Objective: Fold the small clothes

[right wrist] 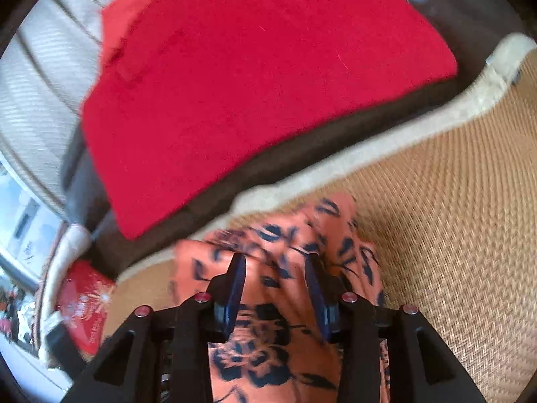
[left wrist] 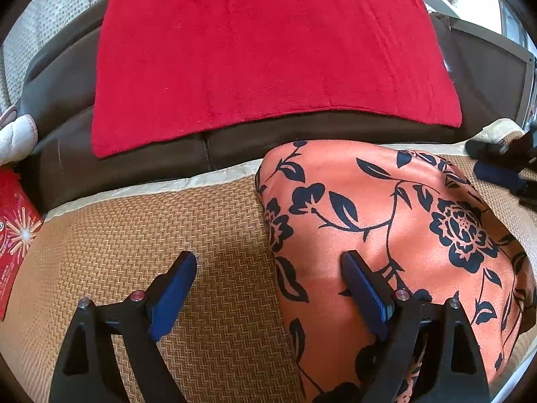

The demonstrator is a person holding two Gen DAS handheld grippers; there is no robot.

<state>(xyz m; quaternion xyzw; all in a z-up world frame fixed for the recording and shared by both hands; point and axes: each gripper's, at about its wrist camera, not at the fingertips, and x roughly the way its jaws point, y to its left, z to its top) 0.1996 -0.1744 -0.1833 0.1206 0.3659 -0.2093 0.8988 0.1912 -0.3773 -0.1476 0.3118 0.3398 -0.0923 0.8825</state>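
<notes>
An orange garment with a black flower print (left wrist: 386,221) lies on the woven mat (left wrist: 151,235), on its right half. My left gripper (left wrist: 268,262) is open over the garment's left edge; its right finger (left wrist: 362,288) rests over the cloth and its left finger (left wrist: 174,285) over the mat. In the right wrist view, which is blurred, the garment (right wrist: 278,319) is bunched between the fingers of my right gripper (right wrist: 275,268). The jaws stand partly apart with cloth between them; a grip on it cannot be made out.
A red towel (left wrist: 268,57) covers a dark brown sofa (left wrist: 60,94) beyond the mat. A red box with a firework print (left wrist: 16,225) sits at the left. Dark items (left wrist: 503,164) lie at the mat's far right. A white cloth (left wrist: 13,137) lies at the left edge.
</notes>
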